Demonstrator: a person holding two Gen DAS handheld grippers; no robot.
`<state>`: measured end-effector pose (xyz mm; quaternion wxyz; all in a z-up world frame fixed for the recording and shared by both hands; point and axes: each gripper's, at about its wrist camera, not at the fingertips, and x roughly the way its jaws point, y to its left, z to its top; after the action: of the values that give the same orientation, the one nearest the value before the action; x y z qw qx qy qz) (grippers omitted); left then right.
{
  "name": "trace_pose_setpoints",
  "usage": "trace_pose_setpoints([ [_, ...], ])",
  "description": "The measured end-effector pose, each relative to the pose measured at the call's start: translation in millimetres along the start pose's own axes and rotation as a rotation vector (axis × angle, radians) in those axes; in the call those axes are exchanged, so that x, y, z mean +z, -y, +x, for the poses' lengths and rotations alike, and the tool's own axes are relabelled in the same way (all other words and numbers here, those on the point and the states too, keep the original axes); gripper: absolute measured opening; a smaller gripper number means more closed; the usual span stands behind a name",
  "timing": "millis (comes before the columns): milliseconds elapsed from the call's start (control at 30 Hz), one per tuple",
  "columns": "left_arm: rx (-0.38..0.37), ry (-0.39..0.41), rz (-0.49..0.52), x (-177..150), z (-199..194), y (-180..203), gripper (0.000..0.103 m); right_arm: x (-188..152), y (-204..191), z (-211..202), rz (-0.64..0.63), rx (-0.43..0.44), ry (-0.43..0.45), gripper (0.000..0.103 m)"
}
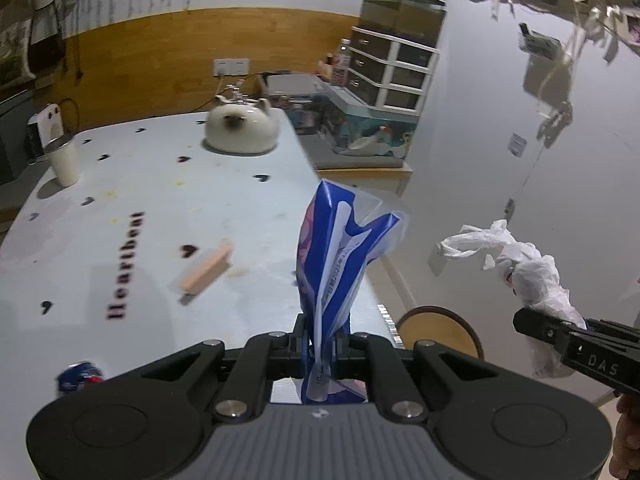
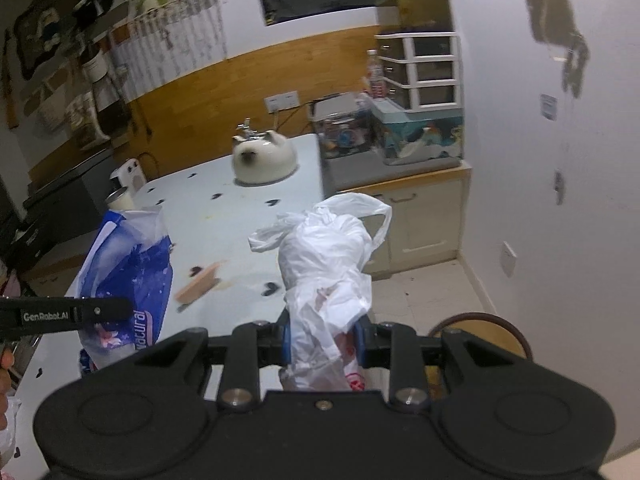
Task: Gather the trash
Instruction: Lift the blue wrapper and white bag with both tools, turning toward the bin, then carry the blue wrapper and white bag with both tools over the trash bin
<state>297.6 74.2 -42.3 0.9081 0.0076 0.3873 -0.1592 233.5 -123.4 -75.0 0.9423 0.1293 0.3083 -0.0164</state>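
Carrying step: left tongs (image 1: 323, 340) pinching a blue wrapper (image 1: 340, 248), right tongs (image 2: 323, 340) pinching a white bag (image 2: 324, 264); next, probably a bin, none visible.

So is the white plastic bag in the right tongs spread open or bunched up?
Bunched up. The white plastic bag is crumpled into a tight bundle, its handles loose at the top, clamped between the right tongs.

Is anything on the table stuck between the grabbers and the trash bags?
No. The left gripper already pinches the blue bag, and the right gripper has the white bag in its jaws. No bin shows.
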Motion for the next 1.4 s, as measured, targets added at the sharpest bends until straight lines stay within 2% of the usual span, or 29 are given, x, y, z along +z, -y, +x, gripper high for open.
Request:
trace_pose_setpoints([
  [300, -0.044, -0.024, 0.031, 8.7, 33.8, 82.3, 0.010, 5.8, 89.1, -6.2, 0.059, -0.045, 0.004, 0.029],
  [667, -0.089, -0.069, 0.041, 21.8, 90.5, 168.5, 0.010, 17.9, 194.7, 9.6, 0.089, -0.084, -0.030, 0.029],
  [1067, -0.119, -0.171, 0.040, 19.9, 163.7, 220.8, 0.010, 19.3, 274.0, 48.0, 0.121, -0.106, -0.097, 0.029],
  [1400, -0.133, -0.281, 0.017, 8.3, 228.1, 234.8, 0.010, 9.8, 314.5, 90.5, 0.159, -0.146, -0.176, 0.029],
])
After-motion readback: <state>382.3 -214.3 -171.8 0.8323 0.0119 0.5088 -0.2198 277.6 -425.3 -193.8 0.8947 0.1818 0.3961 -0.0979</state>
